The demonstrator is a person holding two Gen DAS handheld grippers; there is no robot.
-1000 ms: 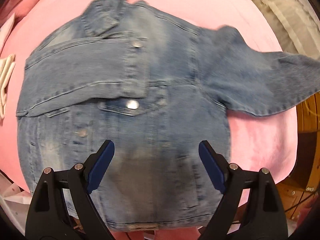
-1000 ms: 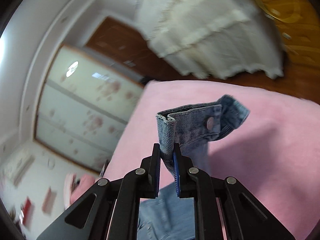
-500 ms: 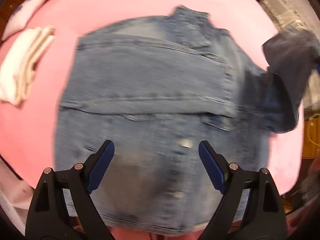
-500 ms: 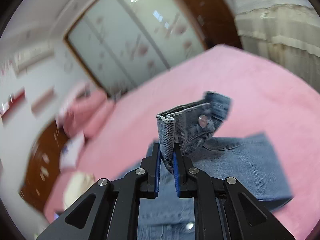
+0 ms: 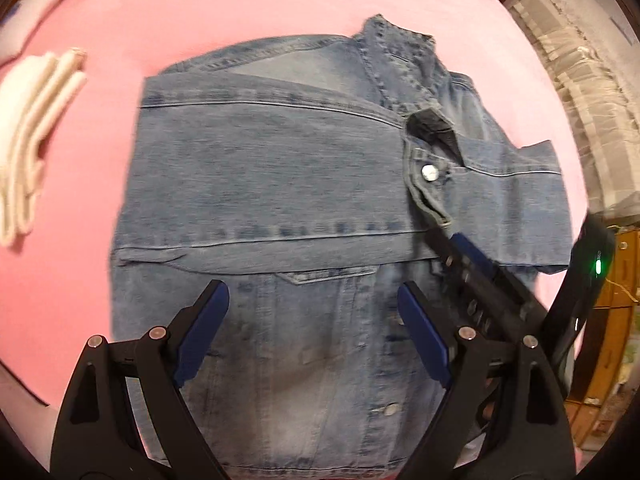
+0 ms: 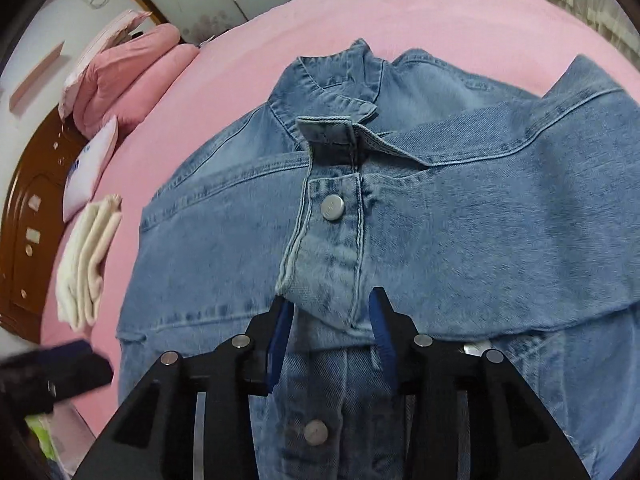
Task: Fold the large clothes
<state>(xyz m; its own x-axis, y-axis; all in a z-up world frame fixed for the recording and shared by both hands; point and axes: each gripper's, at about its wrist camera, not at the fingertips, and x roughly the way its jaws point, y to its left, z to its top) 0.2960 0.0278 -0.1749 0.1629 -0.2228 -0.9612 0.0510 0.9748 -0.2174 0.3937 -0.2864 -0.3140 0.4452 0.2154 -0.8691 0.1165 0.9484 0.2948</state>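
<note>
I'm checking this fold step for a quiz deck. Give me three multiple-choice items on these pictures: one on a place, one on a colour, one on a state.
1. Where does the sleeve cuff lie?
A. across the chest of the denim jacket
B. hanging off the bed
C. on the pillows

2. What colour is the bedsheet?
A. white
B. pink
C. green

3. How do the right gripper and the cuff stand?
A. fingers clamped shut on the cuff
B. fingers parted, with the cuff end between them
C. fingers shut, far from the cuff

Answers:
1 A, the buttoned cuff rests on the jacket front just below the collar.
2 B, pink shows all around the jacket in both views.
3 B, the jaws have just been opening; the blue fingers stand on either side of the cuff end, no longer pinching it flat.
</note>
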